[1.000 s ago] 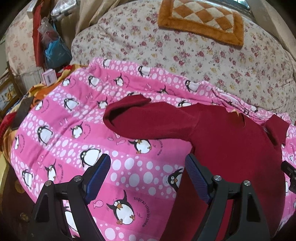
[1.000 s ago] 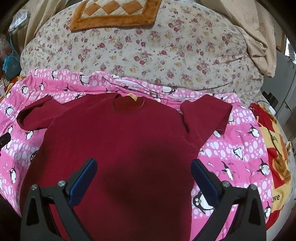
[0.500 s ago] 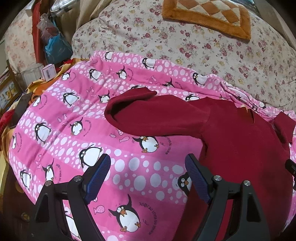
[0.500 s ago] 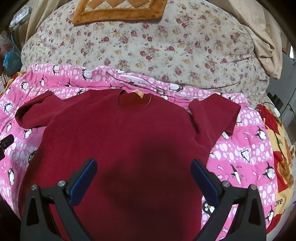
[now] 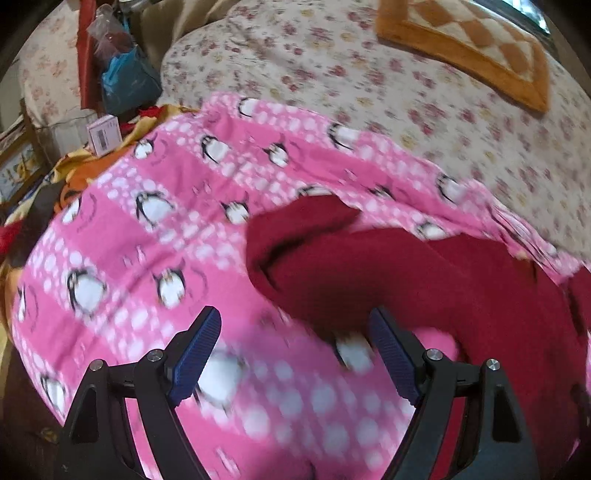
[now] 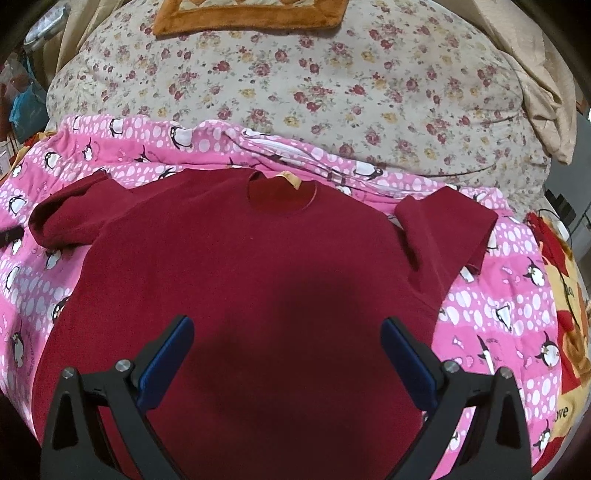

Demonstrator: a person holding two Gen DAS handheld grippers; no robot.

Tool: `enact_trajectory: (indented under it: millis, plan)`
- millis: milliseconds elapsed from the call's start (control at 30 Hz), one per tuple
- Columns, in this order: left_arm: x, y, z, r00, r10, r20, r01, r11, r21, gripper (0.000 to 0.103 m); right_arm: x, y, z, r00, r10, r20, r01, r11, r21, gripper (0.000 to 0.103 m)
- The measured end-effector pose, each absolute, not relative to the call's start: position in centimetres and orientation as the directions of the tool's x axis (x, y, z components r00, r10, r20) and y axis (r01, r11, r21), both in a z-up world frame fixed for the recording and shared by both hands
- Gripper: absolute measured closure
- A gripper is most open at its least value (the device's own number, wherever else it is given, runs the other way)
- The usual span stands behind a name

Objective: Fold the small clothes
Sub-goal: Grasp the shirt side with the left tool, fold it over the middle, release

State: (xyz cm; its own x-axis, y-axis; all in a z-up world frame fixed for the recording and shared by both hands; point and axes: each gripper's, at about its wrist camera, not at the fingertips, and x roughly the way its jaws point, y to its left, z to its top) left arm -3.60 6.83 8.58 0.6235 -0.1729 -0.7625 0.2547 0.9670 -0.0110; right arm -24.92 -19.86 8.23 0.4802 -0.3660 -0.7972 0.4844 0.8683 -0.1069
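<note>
A dark red T-shirt (image 6: 258, 280) lies flat, face up, on a pink penguin blanket (image 6: 495, 302), collar away from me, both short sleeves spread out. My right gripper (image 6: 288, 354) is open and empty, hovering over the shirt's middle. In the left wrist view, which is blurred, the shirt's left sleeve (image 5: 317, 258) lies just ahead. My left gripper (image 5: 295, 350) is open and empty above the pink blanket (image 5: 147, 236), its right finger at the sleeve's lower edge.
A floral quilt (image 6: 295, 81) rises behind the blanket with an orange checked mat (image 6: 243, 18) on it. A beige cloth (image 6: 539, 92) hangs at the right. Bags and a small box (image 5: 105, 134) crowd the left side. A yellow-red blanket (image 6: 565, 332) lies at the right edge.
My left gripper has moved forward and to the right, closer to the shirt's left sleeve. My right gripper has eased back a little; the shirt has not moved.
</note>
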Motion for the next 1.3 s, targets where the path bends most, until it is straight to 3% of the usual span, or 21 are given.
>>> enact_trajectory:
  millis: [167, 267, 400, 467, 533, 600, 700, 867, 1033, 1233, 1300]
  plan:
    - [2.4, 5.4, 6.8, 0.592, -0.103, -0.8, 0.241, 0.969, 0.053, 0.041, -24.5, -20.2, 7.7, 0.493, -0.345, -0.799, 0.467, 0.88, -0.091, 0.001]
    - [5.7, 4.4, 4.8, 0.567, -0.035, -0.823, 0.235, 0.965, 0.12, 0.067, -24.2, -20.7, 7.3, 0.499, -0.328, -0.802, 0.459, 0.885, -0.075, 0.001]
    - [8.8, 3.5, 2.7, 0.546, -0.008, -0.838, 0.231, 0.963, 0.141, 0.079, -23.8, -21.9, 6.6, 0.502, -0.293, -0.813, 0.454, 0.89, -0.04, 0.007]
    - [9.6, 3.4, 2.2, 0.542, -0.017, -0.84, 0.22, 0.968, 0.122, 0.095, -23.7, -22.5, 6.2, 0.506, -0.272, -0.818, 0.448, 0.894, -0.021, 0.014]
    - [10.0, 3.4, 2.3, 0.53, -0.045, -0.847, 0.219, 0.972, 0.086, 0.103, -23.6, -23.0, 5.9, 0.52, -0.245, -0.818, 0.441, 0.897, 0.011, 0.027]
    - [10.1, 3.7, 2.8, 0.51, -0.093, -0.855, 0.219, 0.975, 0.025, 0.103, -23.6, -23.5, 5.7, 0.53, -0.221, -0.819, 0.441, 0.896, 0.043, 0.045]
    - [8.8, 4.3, 5.7, 0.517, -0.237, -0.823, 0.247, 0.961, -0.122, 0.103, -24.0, -24.4, 5.9, 0.543, -0.225, -0.809, 0.457, 0.888, 0.059, 0.053]
    - [3.7, 1.3, 11.9, 0.51, -0.454, -0.73, 0.406, 0.876, -0.261, 0.103, -25.3, -26.0, 6.9, 0.552, -0.276, -0.787, 0.484, 0.874, 0.033, 0.053]
    - [-1.5, -5.1, 15.8, 0.378, -0.665, -0.644, 0.568, 0.716, -0.406, 0.103, -27.5, -28.6, 8.1, 0.554, -0.307, -0.774, 0.547, 0.835, 0.06, 0.053]
    - [-8.0, -15.3, 13.6, 0.19, -0.759, -0.622, 0.691, 0.553, -0.464, 0.103, -30.2, -31.5, 8.6, 0.532, -0.355, -0.769, 0.61, 0.79, 0.058, 0.052]
    - [-9.3, -18.0, 11.0, 0.109, -0.774, -0.624, 0.697, 0.507, -0.508, 0.103, -30.8, -32.4, 8.3, 0.518, -0.361, -0.775, 0.626, 0.778, 0.056, 0.046]
